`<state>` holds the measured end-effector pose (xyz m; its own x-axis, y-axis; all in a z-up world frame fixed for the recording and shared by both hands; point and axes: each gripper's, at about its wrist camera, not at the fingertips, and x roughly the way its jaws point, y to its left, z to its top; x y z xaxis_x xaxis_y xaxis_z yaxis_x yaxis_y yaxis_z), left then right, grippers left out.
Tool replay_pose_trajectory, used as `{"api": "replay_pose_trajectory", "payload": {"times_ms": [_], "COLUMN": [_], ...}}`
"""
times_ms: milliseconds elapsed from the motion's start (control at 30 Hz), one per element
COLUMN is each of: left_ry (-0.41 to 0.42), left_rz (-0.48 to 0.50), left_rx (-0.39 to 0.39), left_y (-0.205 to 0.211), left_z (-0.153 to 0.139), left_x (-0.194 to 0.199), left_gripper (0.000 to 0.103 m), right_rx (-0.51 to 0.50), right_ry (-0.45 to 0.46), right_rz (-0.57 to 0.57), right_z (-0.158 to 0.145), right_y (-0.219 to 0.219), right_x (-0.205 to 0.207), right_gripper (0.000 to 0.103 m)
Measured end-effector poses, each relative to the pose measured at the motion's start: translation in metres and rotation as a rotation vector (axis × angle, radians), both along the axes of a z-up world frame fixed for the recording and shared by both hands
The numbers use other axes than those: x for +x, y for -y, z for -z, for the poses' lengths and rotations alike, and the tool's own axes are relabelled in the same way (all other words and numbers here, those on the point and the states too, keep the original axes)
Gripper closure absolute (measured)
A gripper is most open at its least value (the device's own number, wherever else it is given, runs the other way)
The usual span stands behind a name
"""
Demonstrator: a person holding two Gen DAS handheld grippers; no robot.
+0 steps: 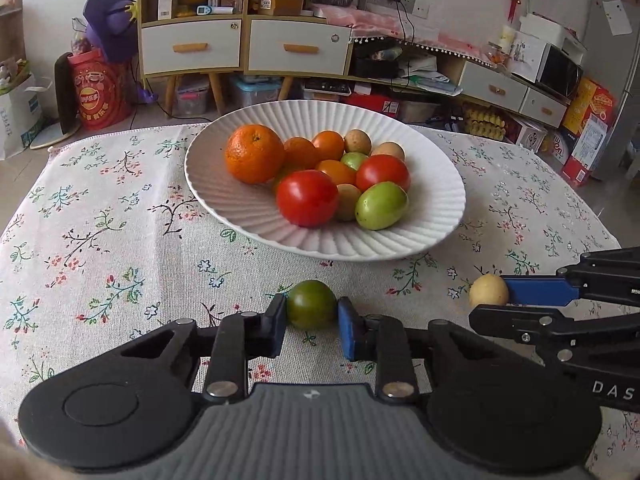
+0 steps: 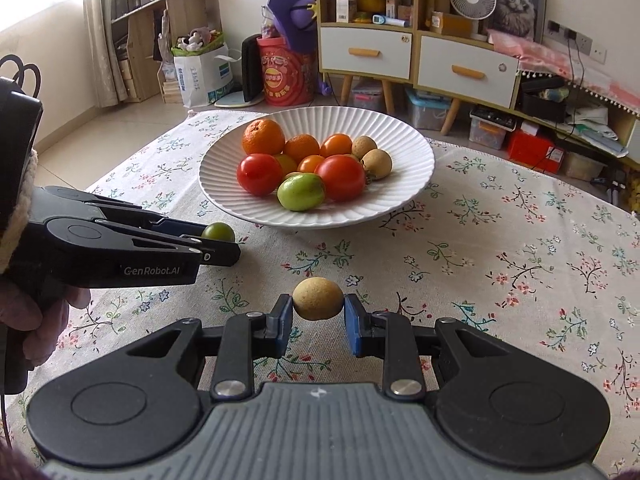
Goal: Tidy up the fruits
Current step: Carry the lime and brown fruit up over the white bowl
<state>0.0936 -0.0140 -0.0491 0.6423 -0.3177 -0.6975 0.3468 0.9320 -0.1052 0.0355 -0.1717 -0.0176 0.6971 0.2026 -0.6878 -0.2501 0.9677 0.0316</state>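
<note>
Plate fruits (image 1: 347, 201) partly overlap (some hidden); right tool (image 1: 505, 300) cropped

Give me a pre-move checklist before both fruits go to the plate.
1. Left gripper shut on the dark green tomato, pads on both sides: ok.
2. Right gripper shut on the tan longan, held between both pads: ok.
3. Whether either fruit is lifted off the floral tablecloth: cannot tell.
4. White ribbed plate has bare room on its left half for more fruit: ok.
5. The grippers sit side by side, close together; risk of bumping if both swing inward: not ok.
6. Path from the grippers to the plate has nothing in the way: ok.
</note>
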Motion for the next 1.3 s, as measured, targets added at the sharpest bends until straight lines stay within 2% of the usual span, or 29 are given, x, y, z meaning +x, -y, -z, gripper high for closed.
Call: {"api": "replay_pose_trajectory", "payload": {"times_ms": [267, 400, 567, 1033, 1300], "left_ry": [0.004, -0.005, 0.029, 0.049, 0.039], "left_rz": [0.056, 0.054, 0.077, 0.012, 0.003], "left_rx": [-0.004, -0.025, -0.039, -0.101, -0.088], "left_y": [-0.001, -0.001, 0.004, 0.008, 0.013], "left_z": [-0.006, -0.012, -0.023, -0.037, -0.031], "left_x": [-0.012, -0.017, -0.023, -0.001, 0.013], "left_gripper": [0.087, 0.087, 0.087, 0.087, 0.087], "right_rx": [0.027, 0.045, 0.062, 0.118, 0.127], "right_ry": [0.01, 0.03, 0.057, 0.08, 0.055], "right_rz": [0.033, 0.046, 0.064, 0.134, 0.144], "right_z": [-0.007, -0.015, -0.023, -0.029, -0.022], "right_y": [0.006, 0.007, 0.01, 0.016, 0.017], "right_x": [0.005, 0.005, 0.007, 0.032, 0.045], "right_gripper": [0.078, 0.078, 0.078, 0.078, 0.078]}}
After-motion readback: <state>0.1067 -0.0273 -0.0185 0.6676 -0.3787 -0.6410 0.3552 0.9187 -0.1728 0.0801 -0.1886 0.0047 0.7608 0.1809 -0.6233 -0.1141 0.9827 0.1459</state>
